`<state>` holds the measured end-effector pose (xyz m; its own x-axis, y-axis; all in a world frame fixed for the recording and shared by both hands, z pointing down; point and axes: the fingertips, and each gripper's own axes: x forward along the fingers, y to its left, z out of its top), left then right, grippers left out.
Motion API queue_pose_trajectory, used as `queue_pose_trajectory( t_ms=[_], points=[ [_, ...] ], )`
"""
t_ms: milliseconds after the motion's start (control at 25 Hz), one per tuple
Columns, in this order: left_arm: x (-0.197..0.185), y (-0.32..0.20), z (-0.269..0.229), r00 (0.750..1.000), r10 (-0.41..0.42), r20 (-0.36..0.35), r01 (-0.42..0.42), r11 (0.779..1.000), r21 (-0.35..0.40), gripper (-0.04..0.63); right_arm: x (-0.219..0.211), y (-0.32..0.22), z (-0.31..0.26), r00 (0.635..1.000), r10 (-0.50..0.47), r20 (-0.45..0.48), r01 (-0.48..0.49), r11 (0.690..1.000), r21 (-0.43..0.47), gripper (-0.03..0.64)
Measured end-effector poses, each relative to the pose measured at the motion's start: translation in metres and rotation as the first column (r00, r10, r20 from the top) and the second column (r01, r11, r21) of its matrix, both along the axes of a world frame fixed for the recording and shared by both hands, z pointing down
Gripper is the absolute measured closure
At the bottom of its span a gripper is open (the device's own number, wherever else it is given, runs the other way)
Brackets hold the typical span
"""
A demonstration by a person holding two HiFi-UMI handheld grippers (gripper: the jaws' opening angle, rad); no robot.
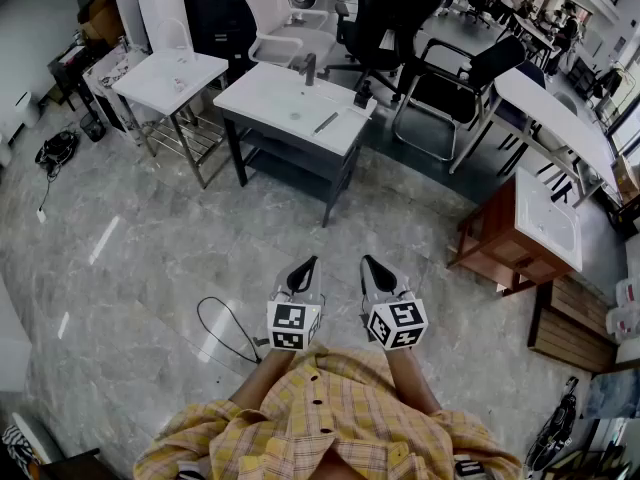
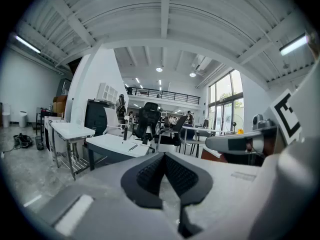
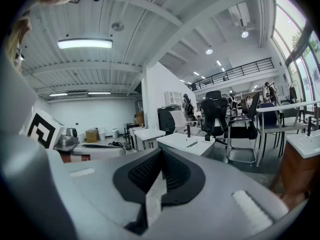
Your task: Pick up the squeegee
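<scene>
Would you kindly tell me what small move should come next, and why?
Probably step toward the sink top: what looks like the squeegee lies there, well beyond reach, and the left gripper and right gripper are shut and empty.

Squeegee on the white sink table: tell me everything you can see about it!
The squeegee is tiny from here: a thin, dark grey stick lying flat and slanted on the white sink top, near its right end, right of the basin. Only the top touches it. Its blade and handle are too small to tell apart.
</scene>
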<state>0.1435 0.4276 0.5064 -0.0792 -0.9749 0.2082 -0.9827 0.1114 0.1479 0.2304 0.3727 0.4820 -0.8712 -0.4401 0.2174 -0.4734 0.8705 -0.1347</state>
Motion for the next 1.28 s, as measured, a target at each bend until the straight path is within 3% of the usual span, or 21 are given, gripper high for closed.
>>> queue_pose_trajectory(
  t_ms=[240,560,760,1280],
  points=[
    [0.002,-0.006,-0.003,0.999,0.035,0.01,-0.036,0.999,0.007,0.595,0.0,-0.006,0.002,1.0,0.008,0.008,-0.008,1.0,-0.004,0.629],
    [-0.01,-0.008,0.0,1.0,0.01,-0.003,-0.01,1.0,0.011,0.595,-0.006,-0.009,-0.001,1.0,-0.002,0.027,0.002,1.0,-0.003,0.624],
    [-0.016,-0.025,0.013,0.999,0.048,0.014,-0.048,0.999,-0.004,0.595,-0.023,-0.026,0.012,0.999,-0.007,0.046,0.007,1.0,-0.003,0.624],
    [-0.102,-0.135,0.037,0.998,0.065,0.02,-0.064,0.997,-0.051,0.595,-0.101,-0.144,0.042,0.997,0.034,0.063,-0.029,0.996,-0.083,0.623]
  ],
)
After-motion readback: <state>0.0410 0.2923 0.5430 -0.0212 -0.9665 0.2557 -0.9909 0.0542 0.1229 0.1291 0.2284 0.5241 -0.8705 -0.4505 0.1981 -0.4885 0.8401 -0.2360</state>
